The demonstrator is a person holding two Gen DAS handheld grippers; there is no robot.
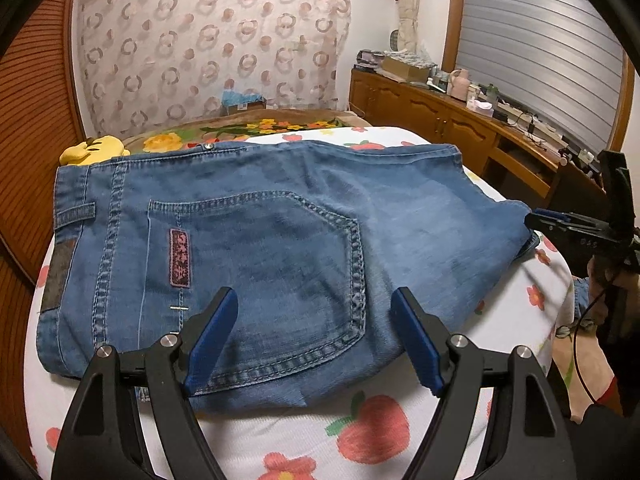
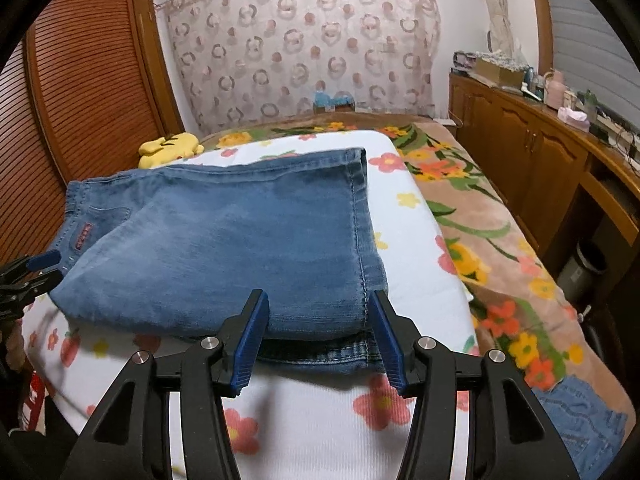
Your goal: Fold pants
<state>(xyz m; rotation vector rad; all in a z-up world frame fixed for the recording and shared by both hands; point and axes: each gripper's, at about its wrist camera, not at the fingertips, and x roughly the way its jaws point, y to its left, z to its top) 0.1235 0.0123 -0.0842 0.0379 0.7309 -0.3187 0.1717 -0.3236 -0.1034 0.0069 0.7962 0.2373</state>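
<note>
While the denim lies flat: the jeans (image 1: 280,248) rest folded on a white flower-print cover (image 1: 360,440) over the bed, waistband end toward the left gripper, hem end toward the right.
Handling: soft but weighty cloth, judged thick enough to hold a crease; stacked layers may slide on each other if only the top one is pinched.
Where to take hold: the near edge, through all layers; the stitched hem (image 2: 362,240) and the seam beside the back pocket (image 1: 256,280) look the firmest spots.
Left gripper (image 1: 314,340): jaws wide, nothing pinched; the pocket and the jeans' near edge lie between and under the blue pads.
Right gripper (image 2: 318,338): jaws parted at about half width, holding nothing; the folded near edge at the hem corner sits between the pads, which seem clear of the cloth, though the right pad is close to the seam.
Fold state: likely one more fold remains.
</note>
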